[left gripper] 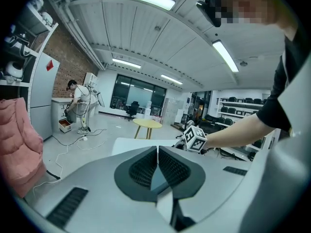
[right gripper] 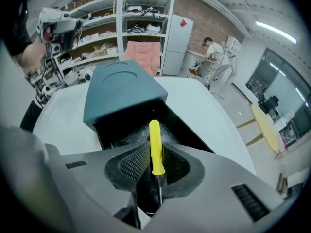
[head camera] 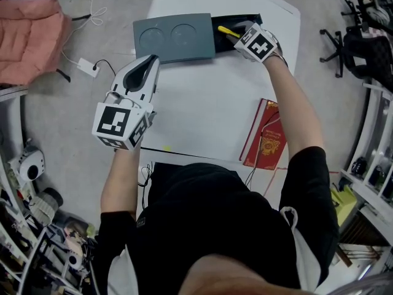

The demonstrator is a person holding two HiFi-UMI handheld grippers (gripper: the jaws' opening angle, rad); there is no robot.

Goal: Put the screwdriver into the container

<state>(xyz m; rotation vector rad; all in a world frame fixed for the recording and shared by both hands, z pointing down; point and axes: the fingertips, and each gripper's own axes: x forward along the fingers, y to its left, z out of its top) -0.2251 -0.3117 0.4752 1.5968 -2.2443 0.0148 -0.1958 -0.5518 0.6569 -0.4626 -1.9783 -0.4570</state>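
From the head view, the right claw [head camera: 237,34] holds the yellow screwdriver [head camera: 228,31] over the open dark end of the container [head camera: 175,37]. The left claw [head camera: 146,67] hangs off the container's near-left corner, above the bench [head camera: 202,103]. The left gripper view shows that claw clenched on nothing. In the right gripper view the claw grasps the screwdriver where handle meets shaft. The long axis runs straight ahead, handle first into the container's opening. The shaft tip is hidden under the claw, and the container's floor is too dark to read.
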